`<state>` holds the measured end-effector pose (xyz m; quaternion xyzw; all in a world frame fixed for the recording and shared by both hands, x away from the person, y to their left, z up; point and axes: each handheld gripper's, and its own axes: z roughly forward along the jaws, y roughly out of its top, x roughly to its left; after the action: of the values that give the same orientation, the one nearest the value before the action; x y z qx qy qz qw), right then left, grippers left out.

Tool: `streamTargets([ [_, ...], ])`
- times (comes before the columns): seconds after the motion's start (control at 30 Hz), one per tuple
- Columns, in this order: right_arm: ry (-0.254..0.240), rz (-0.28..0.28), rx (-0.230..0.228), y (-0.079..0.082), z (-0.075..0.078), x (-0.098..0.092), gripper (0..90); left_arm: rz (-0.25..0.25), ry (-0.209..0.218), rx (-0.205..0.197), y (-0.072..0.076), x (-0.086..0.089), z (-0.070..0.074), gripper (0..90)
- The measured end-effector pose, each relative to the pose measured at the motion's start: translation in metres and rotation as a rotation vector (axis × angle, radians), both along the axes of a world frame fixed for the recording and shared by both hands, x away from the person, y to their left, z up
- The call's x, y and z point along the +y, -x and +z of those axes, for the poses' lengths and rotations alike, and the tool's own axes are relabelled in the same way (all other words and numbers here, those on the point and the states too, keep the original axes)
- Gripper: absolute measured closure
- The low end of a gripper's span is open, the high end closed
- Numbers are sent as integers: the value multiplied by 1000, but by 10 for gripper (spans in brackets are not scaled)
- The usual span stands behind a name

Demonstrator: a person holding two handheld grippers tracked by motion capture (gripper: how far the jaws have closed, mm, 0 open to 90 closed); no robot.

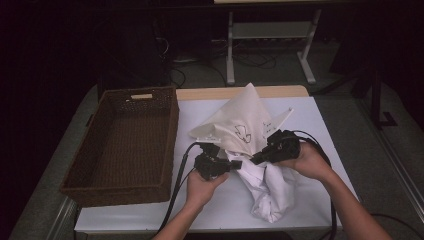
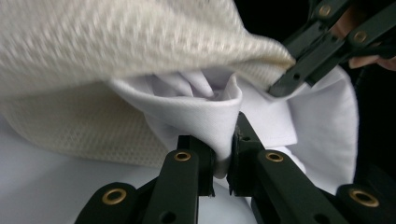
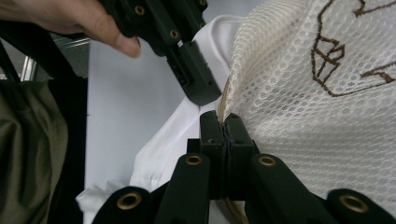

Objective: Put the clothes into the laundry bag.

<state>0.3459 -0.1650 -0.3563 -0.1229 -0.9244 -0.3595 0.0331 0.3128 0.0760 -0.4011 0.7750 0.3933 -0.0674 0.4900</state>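
Cream mesh, a laundry bag [image 1: 235, 122] with a brown stitched outline on its side, stands peaked near the middle of the desk [image 1: 320, 130], its tip pointing toward twelve o'clock in the high view. A white garment [image 1: 267, 192] hangs out of its mouth and spills toward six o'clock, bunched on the white desk top.

At the bag's mouth the left claw [image 1: 235, 163] comes in from about eight o'clock. In the left gripper view its jaws are pinched narrow on a fold of the white garment [image 2: 210, 116], the cloth squeezed between the two pads; the mesh bag [image 2: 107, 51] arches over the fold from ten to two o'clock.

The right claw [image 1: 256, 159] reaches in from about three o'clock of the bag's mouth. In the right gripper view its jaws are pressed together on the bag's edge [image 3: 223, 105], where a tan seam runs down between them; the mesh [image 3: 308, 112] with its brown stitching fills the side from one to five o'clock, and the white garment [image 3: 168, 140] lies at seven o'clock behind the jaws. The left claw [image 3: 205, 95] shows there too, just above, at eleven o'clock.

Both hands [image 1: 202, 187] hold their grippers low over the desk, cables trailing toward six o'clock. Well off at nine o'clock a brown wicker basket [image 1: 170, 130] sits on the desk's edge.
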Motion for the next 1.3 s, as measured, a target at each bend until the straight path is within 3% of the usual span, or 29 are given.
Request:
streamTargets([
  [0.2, -17, 71, -22, 15, 15, 10, 888, -14, 16, -19, 0, 4, 16, 829],
  [0.3, -23, 91, -24, 15, 19, 12, 888, -17, 10, -20, -3, -1, 16, 829],
  [0.47, -28, 75, -6, 9, 12, 8, 888, 18, 3, 25, -27, -26, -6, 829],
  [0.57, -28, 63, -5, 8, 7, 5, 888, 67, -46, 21, -44, -42, -19, 828],
  [0.67, -45, 38, 1, 4, 2, -6, 888, 130, -29, 58, -56, -40, -31, 826],
  [0.73, -42, -5, 4, -1, -4, -17, 888, 140, -32, 73, -60, -36, -33, 819],
  [0.83, -1, -34, 4, -5, -15, -22, 887, 128, -60, 69, -56, -34, -30, 758],
  [0.9, 2, -42, 18, -8, -20, -23, 887, 110, -81, 88, -50, -31, -26, 631],
  [0.97, 4, -41, 14, -8, -20, -22, 887, 99, -118, 62, -41, -24, -20, 519],
  [1.1, 6, -45, 9, -9, -18, -21, 887, 84, -125, 72, -27, -5, -9, 429],
  [1.2, 9, -49, 10, -10, -17, -19, 887, 47, -83, 102, -16, 7, -5, 378],
  [1.3, 11, -50, 8, -12, -18, -17, 887, -23, -3, 193, -6, 8, -11, 324],
])
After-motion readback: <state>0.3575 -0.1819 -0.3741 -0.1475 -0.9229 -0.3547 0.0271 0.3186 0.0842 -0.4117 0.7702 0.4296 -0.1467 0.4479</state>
